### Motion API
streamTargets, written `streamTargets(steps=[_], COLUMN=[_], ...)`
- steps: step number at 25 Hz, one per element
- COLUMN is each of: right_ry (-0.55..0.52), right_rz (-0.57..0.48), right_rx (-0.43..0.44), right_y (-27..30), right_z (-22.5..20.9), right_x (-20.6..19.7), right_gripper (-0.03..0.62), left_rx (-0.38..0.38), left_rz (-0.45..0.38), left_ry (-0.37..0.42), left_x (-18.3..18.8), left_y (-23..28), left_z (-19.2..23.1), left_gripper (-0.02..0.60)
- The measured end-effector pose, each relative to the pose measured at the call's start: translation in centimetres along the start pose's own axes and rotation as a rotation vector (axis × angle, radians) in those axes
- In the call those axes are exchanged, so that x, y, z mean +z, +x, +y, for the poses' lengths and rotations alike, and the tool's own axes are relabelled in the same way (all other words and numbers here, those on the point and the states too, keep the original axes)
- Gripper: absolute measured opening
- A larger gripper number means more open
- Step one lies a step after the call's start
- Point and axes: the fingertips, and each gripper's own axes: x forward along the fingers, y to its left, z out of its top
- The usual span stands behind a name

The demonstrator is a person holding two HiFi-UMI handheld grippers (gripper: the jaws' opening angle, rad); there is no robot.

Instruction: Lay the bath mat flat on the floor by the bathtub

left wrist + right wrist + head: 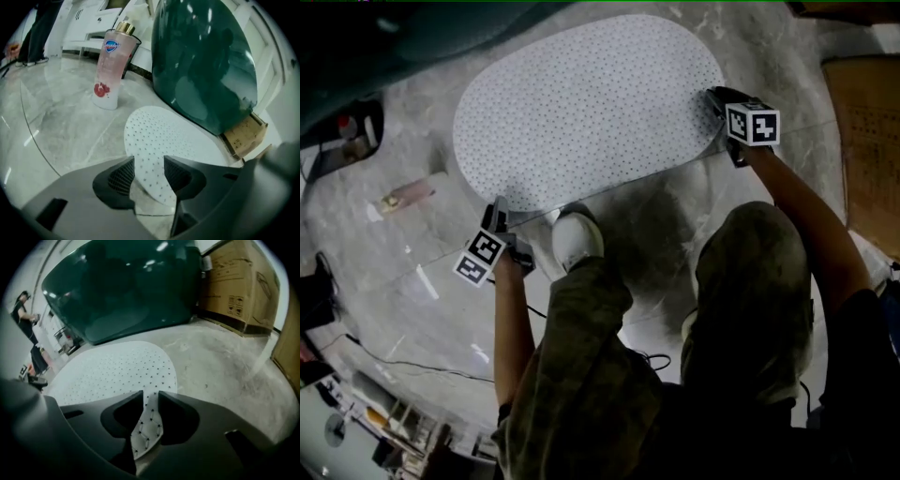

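The white oval bath mat (591,103) with small dark dots lies spread on the grey marble floor beside the dark green bathtub (201,61). My left gripper (499,216) is at the mat's near left edge. In the left gripper view the mat (159,136) lies flat between the jaws of that gripper (149,171), which stand apart from it, open. My right gripper (714,101) is at the mat's right end. There the gripper (151,411) is shut on a turned-up strip of the mat's edge (147,425), while the mat's main part (112,371) lies flat.
A pink soap bottle (110,70) stands on the floor left of the mat. Cardboard boxes (239,282) stand at the right by the tub's end. The person's white shoe (577,239) touches the mat's near edge. Cables and clutter lie at the lower left (384,412).
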Motion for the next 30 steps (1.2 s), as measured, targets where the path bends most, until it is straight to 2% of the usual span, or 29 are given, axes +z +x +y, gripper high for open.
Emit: streamTargets(steps=[3, 5, 7, 9, 11, 12, 13, 16, 18, 20, 22, 23, 30], right_ry=[0.098, 0.085, 0.068, 0.063, 0.042, 0.031, 0.025, 0.04, 0.001, -0.065, -0.087, -0.09, -0.038], right_rz=[-0.012, -0.014, -0.009, -0.002, 0.011, 0.019, 0.024, 0.007, 0.003, 0.006, 0.013, 0.022, 0.025], right_rx=[-0.004, 0.011, 0.025, 0.021, -0.003, -0.006, -0.002, -0.001, -0.03, -0.057, -0.072, -0.075, -0.08], right_y=[0.0, 0.0, 0.2, 0.2, -0.2, -0.4, -0.5, -0.4, -0.2, -0.1, 0.0, 0.0, -0.1], right_z=[-0.5, -0.3, 0.1, 0.2, 0.1, 0.2, 0.4, 1.1, 1.3, 1.4, 1.5, 1.6, 1.1], right_x=[0.2, 0.3, 0.3, 0.3, 0.0, -0.3, -0.6, -0.8, -1.0, -1.1, -0.8, -0.7, -0.3], right_gripper=[0.07, 0.023, 0.021, 0.021, 0.025, 0.093, 0.241, 0.293, 0.298, 0.286, 0.266, 0.217, 0.076], left_rx=[0.003, -0.035, -0.06, -0.038, 0.024, 0.051, 0.068, 0.083, 0.089, 0.092, 0.087, 0.081, 0.076], left_rz=[-0.01, 0.023, 0.06, 0.066, 0.053, 0.054, 0.06, 0.093, 0.107, 0.096, 0.092, 0.096, 0.101], left_ry=[0.035, 0.024, -0.002, -0.009, 0.043, 0.079, 0.118, 0.292, 0.396, 0.403, 0.386, 0.386, 0.364], left_x=[2.0, 2.4, 2.2, 2.0, 1.9, 1.7, 1.5, 0.6, -0.1, -0.2, -0.2, -0.3, -0.6], left_y=[1.4, 2.7, 3.7, 4.0, 3.9, 3.9, 3.9, 4.2, 4.4, 4.4, 4.4, 4.4, 3.9], left_z=[0.4, -0.1, -0.5, -0.6, 0.0, 0.4, 0.7, 0.5, 0.2, 0.0, -0.3, -0.5, -0.8], left_gripper=[0.196, 0.206, 0.212, 0.222, 0.224, 0.225, 0.23, 0.253, 0.284, 0.287, 0.288, 0.288, 0.288])
